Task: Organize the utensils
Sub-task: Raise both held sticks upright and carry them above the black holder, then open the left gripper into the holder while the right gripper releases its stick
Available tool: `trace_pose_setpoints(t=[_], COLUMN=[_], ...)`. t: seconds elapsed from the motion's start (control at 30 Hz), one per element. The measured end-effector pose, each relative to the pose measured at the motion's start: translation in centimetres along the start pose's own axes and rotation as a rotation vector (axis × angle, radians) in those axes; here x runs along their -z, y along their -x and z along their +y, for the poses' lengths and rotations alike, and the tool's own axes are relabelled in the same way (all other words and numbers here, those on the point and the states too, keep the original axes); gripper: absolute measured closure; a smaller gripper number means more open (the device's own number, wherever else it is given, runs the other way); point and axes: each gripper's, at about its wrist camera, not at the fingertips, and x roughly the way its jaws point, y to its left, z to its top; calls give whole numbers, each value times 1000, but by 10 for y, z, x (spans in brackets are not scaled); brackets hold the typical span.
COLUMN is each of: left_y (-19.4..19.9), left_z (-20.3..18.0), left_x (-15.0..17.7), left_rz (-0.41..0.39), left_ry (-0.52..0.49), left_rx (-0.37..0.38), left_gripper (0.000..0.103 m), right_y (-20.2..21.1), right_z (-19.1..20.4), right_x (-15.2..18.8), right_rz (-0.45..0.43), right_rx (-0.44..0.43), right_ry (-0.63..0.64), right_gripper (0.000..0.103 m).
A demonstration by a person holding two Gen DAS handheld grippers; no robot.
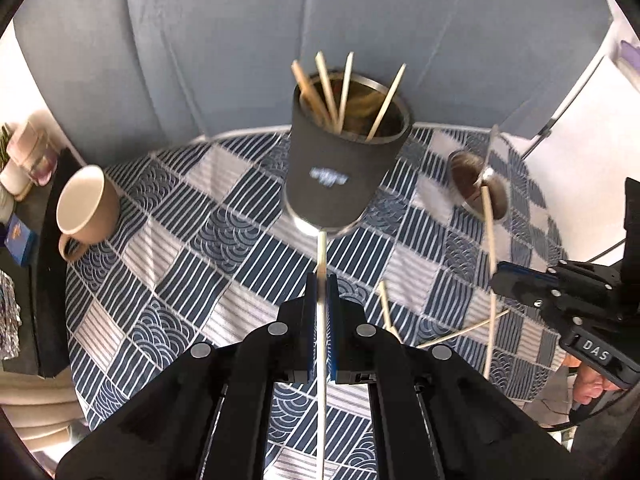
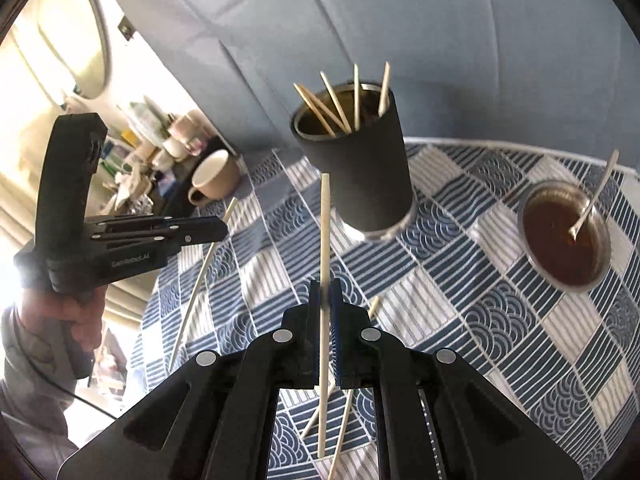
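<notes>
Wooden chopsticks are the whole story here, and both grippers are holding one apiece. The left gripper (image 1: 322, 280) is pinching a pale chopstick (image 1: 321, 344) between its blue pads, jaws pressed close on the stick, which is running straight along the line of the fingers with its tip poking out toward the dark cup (image 1: 344, 160). The right gripper (image 2: 326, 286) is doing the same, clamping a second chopstick (image 2: 325, 232) whose far end is standing up in front of that dark cup (image 2: 356, 168).

That cup, a dark cylinder with a metal rim, is sitting upright near the far edge of the blue-and-white patterned tablecloth (image 1: 192, 256), and it is already carrying several chopsticks (image 1: 332, 92) leaning out at different angles.

Looking across from the left wrist camera, the right gripper (image 1: 502, 280) is coming in from the right side, its stick (image 1: 490, 248) running past a small metal bowl (image 1: 476, 184). From the right wrist camera, that bowl (image 2: 564, 232) is showing a brown inside with a metal spoon (image 2: 592, 204) resting in it, well to the right of the cup.

More loose chopsticks (image 1: 460, 332) are lying on the cloth, crossing one another below the grippers. A tan mug (image 1: 86, 208) is standing well off to the left of the cup. A hand (image 2: 76, 320) is gripping the handle of the left gripper (image 2: 224, 228).
</notes>
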Motion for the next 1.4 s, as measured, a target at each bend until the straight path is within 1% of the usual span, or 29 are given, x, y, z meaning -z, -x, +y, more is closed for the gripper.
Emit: trace_pose_setpoints(t=[0.07, 0.13, 0.2, 0.3, 0.37, 0.47, 0.53, 0.67, 0.77, 0.87, 0.9, 0.93, 0.97, 1.03, 1.07, 1.1, 1.17, 1.3, 1.33, 1.4], left_y=[4, 11, 19, 30, 37, 49, 56, 64, 59, 51, 49, 47, 44, 38, 34, 30, 24, 12, 9, 0], left_z=[-3, -6, -7, -12, -13, -17, -20, -24, -25, -26, -25, -25, -24, -22, -20, -20, -16, -10, -9, -5], left_x=[-5, -13, -24, -40, -51, -71, -81, -106, -124, -141, -144, -150, -155, -166, -173, -175, -181, -194, -196, -204], left_rz=[-11, -20, -43, -78, -98, -141, -166, -219, -226, -237, -242, -248, -252, -273, -290, -296, -326, -397, -409, -434], left_ry=[-7, -21, -15, -40, -49, -67, -70, -82, -91, -90, -86, -82, -79, -72, -67, -63, -65, -66, -68, -66], left_rx=[3, -15, -9, -37, -35, -57, -51, -30, -12, 9, 17, 28, 37, 64, 95, 108, 119, 163, 170, 161], left_gripper=[98, 98, 98, 98, 98, 98, 98, 98, 98, 98, 98, 98, 98, 98, 98, 98, 98, 98, 98, 98], right_y=[5, 12, 18, 24, 28, 32, 33, 32, 28, 22, 19, 16, 13, 6, 0, -5, -16, -35, -38, -47], right_z=[3, 8, 10, 11, 13, 13, 14, 14, 12, 8, 6, 1, -3, -10, -14, -17, -26, -40, -42, -49], right_x=[-8, -17, -29, -47, -59, -77, -88, -109, -126, -138, -142, -146, -150, -157, -161, -165, -172, -185, -188, -193], right_rz=[-18, -37, -60, -92, -116, -158, -180, -207, -228, -260, -277, -294, -303, -310, -305, -305, -301, -313, -318, -339], right_rx=[0, 1, 8, 8, -11, -47, -63, -63, -70, -94, -111, -154, -179, -202, -200, -193, -195, -193, -196, -211], right_ry=[16, 34, 47, 61, 72, 83, 95, 114, 125, 135, 136, 129, 123, 114, 109, 109, 108, 107, 106, 101], right_gripper=[99, 99, 99, 98, 98, 98, 98, 98, 98, 98, 98, 98, 98, 98, 98, 98, 98, 98, 98, 98])
